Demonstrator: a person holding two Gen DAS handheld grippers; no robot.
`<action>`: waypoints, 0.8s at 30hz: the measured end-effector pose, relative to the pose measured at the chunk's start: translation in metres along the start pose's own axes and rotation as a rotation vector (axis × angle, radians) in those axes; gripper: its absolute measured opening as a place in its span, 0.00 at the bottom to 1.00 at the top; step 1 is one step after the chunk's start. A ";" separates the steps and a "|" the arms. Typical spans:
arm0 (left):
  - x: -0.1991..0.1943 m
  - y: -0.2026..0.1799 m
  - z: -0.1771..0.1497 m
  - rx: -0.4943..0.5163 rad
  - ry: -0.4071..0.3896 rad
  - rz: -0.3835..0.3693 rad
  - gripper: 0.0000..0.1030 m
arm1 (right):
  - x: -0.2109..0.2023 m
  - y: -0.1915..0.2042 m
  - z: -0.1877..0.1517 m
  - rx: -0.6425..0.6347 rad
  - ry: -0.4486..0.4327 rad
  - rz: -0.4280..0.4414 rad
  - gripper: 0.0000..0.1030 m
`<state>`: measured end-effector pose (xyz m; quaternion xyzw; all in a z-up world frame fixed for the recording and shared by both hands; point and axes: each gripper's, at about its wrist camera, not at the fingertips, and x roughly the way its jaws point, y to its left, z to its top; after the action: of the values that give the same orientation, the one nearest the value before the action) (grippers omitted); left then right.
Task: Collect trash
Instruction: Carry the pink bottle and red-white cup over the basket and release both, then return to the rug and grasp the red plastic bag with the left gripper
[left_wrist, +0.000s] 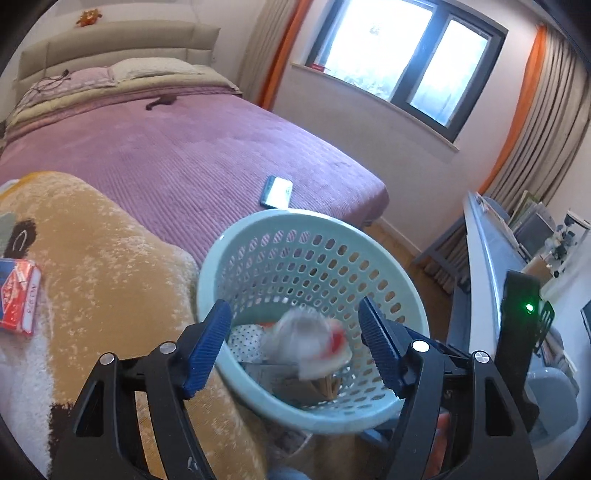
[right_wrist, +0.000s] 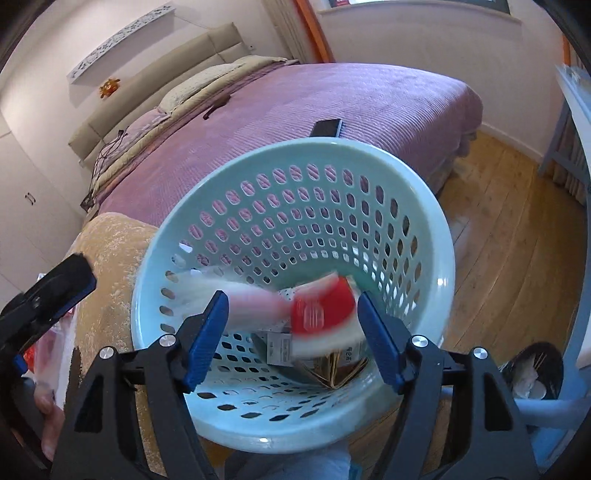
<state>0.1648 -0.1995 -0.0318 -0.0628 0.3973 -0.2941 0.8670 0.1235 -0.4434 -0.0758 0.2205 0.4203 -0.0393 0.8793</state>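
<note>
A pale green perforated basket (left_wrist: 399, 258) (right_wrist: 439, 236) stands at the bed's foot, below both grippers. My left gripper (left_wrist: 295, 347) is open and empty over its near rim. My right gripper (right_wrist: 290, 338) is open and empty over the basket mouth. A blurred red-and-white wrapper (right_wrist: 317, 314) hangs in the air inside the basket, between my right fingers; it also shows blurred in the left wrist view (left_wrist: 310, 341). Paper and cardboard trash (right_wrist: 332, 369) lie on the basket floor. A red-and-blue packet (left_wrist: 16, 299) lies on the tan blanket (left_wrist: 103, 266) at left.
A purple bed (left_wrist: 177, 147) fills the background, with a phone-like flat item (left_wrist: 277, 192) near its foot. A white desk (left_wrist: 491, 251) is at right. Wooden floor (right_wrist: 498, 236) lies right of the basket. The other gripper (right_wrist: 48, 295) shows at left.
</note>
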 end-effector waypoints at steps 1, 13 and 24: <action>-0.003 0.001 -0.001 -0.001 -0.002 -0.002 0.68 | -0.001 0.000 -0.001 0.003 -0.001 0.001 0.67; -0.083 0.022 -0.018 -0.037 -0.122 0.000 0.68 | -0.036 0.044 -0.015 -0.085 -0.040 0.061 0.67; -0.194 0.086 -0.031 -0.100 -0.293 0.193 0.76 | -0.063 0.141 -0.039 -0.249 -0.081 0.172 0.67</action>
<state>0.0822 -0.0164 0.0444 -0.1094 0.2851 -0.1772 0.9356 0.0906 -0.3077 0.0008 0.1431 0.3657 0.0796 0.9162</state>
